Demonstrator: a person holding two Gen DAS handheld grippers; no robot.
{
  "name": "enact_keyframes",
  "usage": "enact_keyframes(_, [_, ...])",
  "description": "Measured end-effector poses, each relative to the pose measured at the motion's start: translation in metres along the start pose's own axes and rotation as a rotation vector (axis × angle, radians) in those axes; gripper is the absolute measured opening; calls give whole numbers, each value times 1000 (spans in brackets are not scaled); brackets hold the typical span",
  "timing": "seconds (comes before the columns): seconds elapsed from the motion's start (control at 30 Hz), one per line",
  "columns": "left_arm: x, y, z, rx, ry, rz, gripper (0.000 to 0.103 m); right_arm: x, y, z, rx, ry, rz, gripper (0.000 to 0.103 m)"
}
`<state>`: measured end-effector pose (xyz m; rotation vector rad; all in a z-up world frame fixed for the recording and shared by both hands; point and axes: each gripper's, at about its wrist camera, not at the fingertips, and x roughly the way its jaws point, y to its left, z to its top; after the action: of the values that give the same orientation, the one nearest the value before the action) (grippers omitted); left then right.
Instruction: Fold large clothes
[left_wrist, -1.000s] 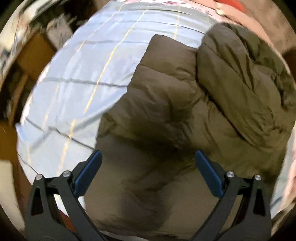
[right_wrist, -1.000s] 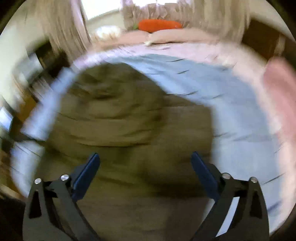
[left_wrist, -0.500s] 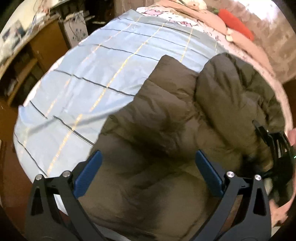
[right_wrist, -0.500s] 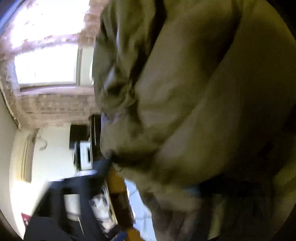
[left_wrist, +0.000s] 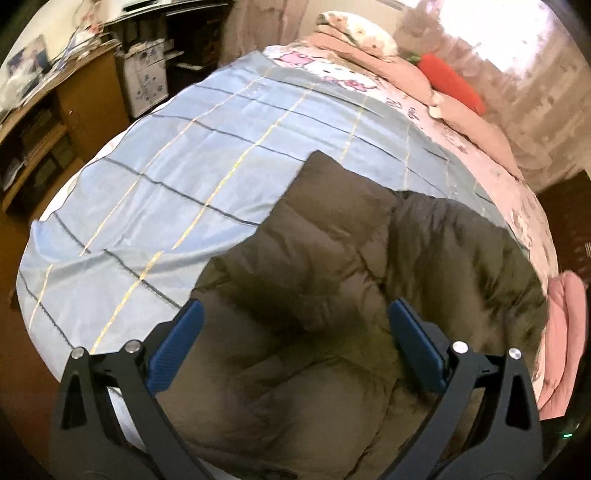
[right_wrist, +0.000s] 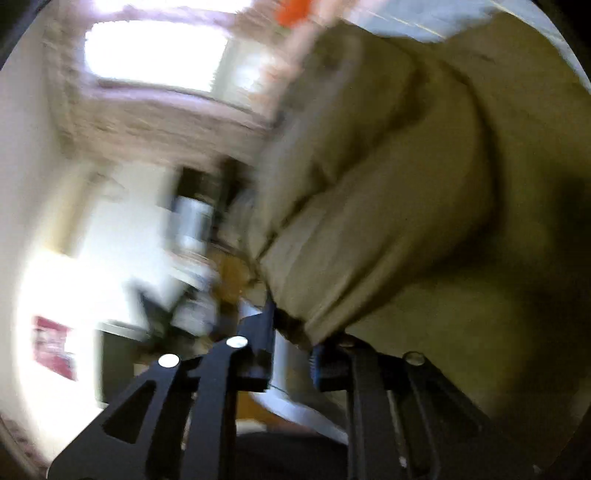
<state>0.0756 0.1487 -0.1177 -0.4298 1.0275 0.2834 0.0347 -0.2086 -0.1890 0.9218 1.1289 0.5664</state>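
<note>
A dark olive puffer jacket (left_wrist: 332, 258) lies bunched on a blue checked bedsheet (left_wrist: 166, 166). My left gripper (left_wrist: 295, 306) hangs open above the jacket's near part, pointing steeply down, with nothing between its blue pads. The right wrist view is blurred and tilted sideways. There my right gripper (right_wrist: 295, 332) has a folded edge of the jacket (right_wrist: 388, 203) pinched between its narrow-set fingers, and the padded fabric fills the right half. Its jaws are opening slightly while the fabric is still between them.
A wooden desk (left_wrist: 74, 96) and a white drawer unit (left_wrist: 144, 81) stand left of the bed. Pink pillows (left_wrist: 461, 110) and an orange-red cushion (left_wrist: 450, 81) line the far side. Pink cloth (left_wrist: 565, 332) lies at the right edge. A bright window (right_wrist: 155, 51) is behind.
My right gripper went from wide open above the jacket to closed on its edge and rolled sideways. My left gripper rose, so more of the bed shows.
</note>
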Motion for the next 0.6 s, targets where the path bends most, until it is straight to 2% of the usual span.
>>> enact_keyframes(0.03, [3,-8,-1,32,11,-4,101,5,-17,-3,37,26,-168,60])
enact_keyframes(0.1, [10,-26,-4,108,24,6,101,1,-32,-3,89,-11,-392,92])
enact_keyframes(0.13, [12,-36,-6,150,18,24,101,-9,-32,-1,93,-85,-479,93])
enact_keyframes(0.2, [11,-56,-8,225,-40,56,101,-23,-21,1,49,-156,-570,93])
enact_keyframes(0.23, [9,-63,-9,243,-69,53,101,-35,-4,5,-11,-222,-617,92])
enact_keyframes(0.3, [6,-90,-9,300,-151,39,101,-46,29,12,-137,-326,-600,90])
enact_keyframes(0.43, [26,-145,-13,428,-153,81,101,-31,94,26,-422,-344,-585,77])
enact_keyframes(0.5, [41,-163,-22,499,-147,83,101,-1,115,37,-543,-320,-590,75])
enact_keyframes(0.53, [54,-168,-27,540,-104,72,101,15,121,40,-561,-315,-584,75])
enact_keyframes(0.6, [81,-168,-32,572,-10,81,101,35,111,67,-561,-295,-550,75])
